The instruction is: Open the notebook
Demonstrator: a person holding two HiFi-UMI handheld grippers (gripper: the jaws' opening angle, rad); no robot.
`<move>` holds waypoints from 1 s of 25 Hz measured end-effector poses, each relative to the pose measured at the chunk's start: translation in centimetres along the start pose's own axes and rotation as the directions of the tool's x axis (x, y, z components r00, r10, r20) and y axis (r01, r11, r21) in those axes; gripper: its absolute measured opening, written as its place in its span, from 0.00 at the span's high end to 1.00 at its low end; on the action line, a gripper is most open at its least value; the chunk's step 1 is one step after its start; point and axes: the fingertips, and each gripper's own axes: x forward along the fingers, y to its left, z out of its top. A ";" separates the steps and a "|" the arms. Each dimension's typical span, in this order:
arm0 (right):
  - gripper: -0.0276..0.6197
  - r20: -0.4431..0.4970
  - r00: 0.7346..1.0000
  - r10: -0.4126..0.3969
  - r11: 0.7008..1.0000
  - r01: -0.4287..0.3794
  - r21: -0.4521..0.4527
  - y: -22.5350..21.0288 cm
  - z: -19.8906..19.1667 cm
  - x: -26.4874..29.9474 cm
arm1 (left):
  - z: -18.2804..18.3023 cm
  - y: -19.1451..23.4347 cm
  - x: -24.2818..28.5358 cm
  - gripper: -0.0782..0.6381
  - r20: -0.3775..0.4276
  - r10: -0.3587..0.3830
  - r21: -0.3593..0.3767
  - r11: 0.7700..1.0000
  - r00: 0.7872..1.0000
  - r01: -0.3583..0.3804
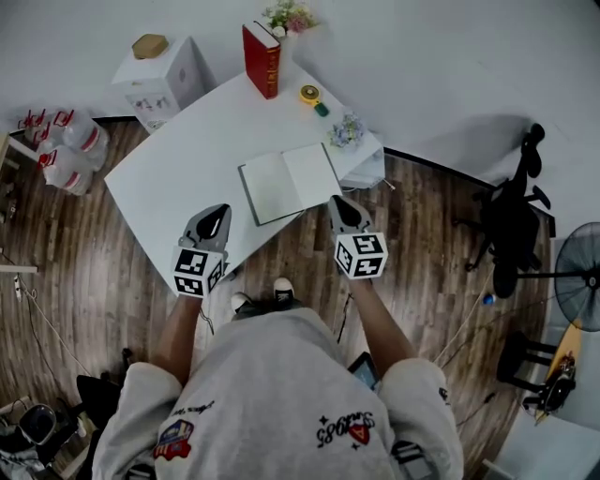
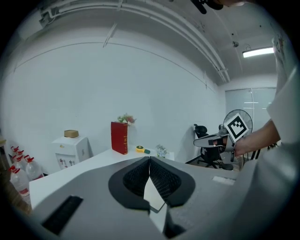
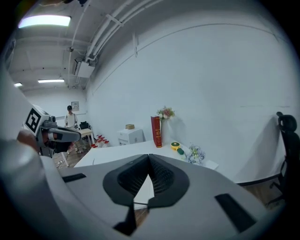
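The notebook (image 1: 289, 183) lies open and flat on the white table (image 1: 178, 159), near its front edge, showing blank pages. My left gripper (image 1: 214, 214) hovers over the table's front edge, left of the notebook, with its jaws together and nothing in them. My right gripper (image 1: 339, 202) hangs just off the notebook's front right corner, shut and empty. In the left gripper view the closed jaws fill the lower frame and the right gripper (image 2: 220, 140) shows at the right. In the right gripper view the left gripper (image 3: 56, 135) shows at the left.
A red book (image 1: 262, 58) stands at the table's far end beside a flower vase (image 1: 289, 15). A yellow tape measure (image 1: 310, 94) and a small flower bundle (image 1: 347, 130) lie near the right edge. A white cabinet (image 1: 164, 80), water bottles (image 1: 66, 150), an office chair (image 1: 511, 220) and a fan (image 1: 574, 262) surround the table.
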 end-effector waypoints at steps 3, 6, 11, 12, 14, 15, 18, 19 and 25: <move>0.95 0.057 0.998 -0.014 0.999 0.016 -0.028 0.5 2.4 -1.2 | 1.4 -0.1 -0.3 0.88 0.026 -0.009 0.012 1.000 1.000 0.008; 0.95 0.120 0.992 -0.029 0.998 0.035 -0.051 1.1 4.5 -2.4 | 2.7 0.1 -0.7 0.88 0.054 -0.011 0.023 1.000 0.998 0.010; 0.95 0.190 0.981 -0.032 0.998 0.043 -0.054 2.3 6.6 -4.2 | 3.5 0.1 -1.3 0.88 0.074 -0.015 0.029 0.999 0.997 0.013; 0.95 0.197 0.980 -0.034 0.998 0.044 -0.048 2.4 6.7 -4.5 | 3.4 0.0 -1.3 0.88 0.074 -0.017 0.028 0.999 0.997 0.015; 0.95 0.203 0.978 -0.037 0.998 0.046 -0.036 2.6 6.8 -4.8 | 3.3 -0.1 -1.5 0.88 0.074 -0.022 0.024 1.000 0.997 0.020; 0.95 0.202 0.979 -0.038 0.998 0.046 -0.033 2.7 6.7 -4.9 | 3.2 -0.1 -1.5 0.88 0.073 -0.023 0.022 1.000 0.997 0.021; 0.95 0.191 0.981 -0.038 0.999 0.044 -0.026 3.0 6.3 -5.0 | 2.9 -0.1 -1.6 0.88 0.066 -0.027 0.018 1.000 0.997 0.026; 0.95 0.188 0.981 -0.039 0.999 0.044 -0.024 3.1 6.1 -5.0 | 2.7 -0.2 -1.6 0.88 0.064 -0.030 0.017 0.999 0.997 0.028; 0.95 0.162 0.985 -0.051 0.999 0.053 -0.010 3.3 5.0 -5.1 | 2.1 -0.2 -1.8 0.88 0.058 -0.036 0.012 0.999 0.998 0.035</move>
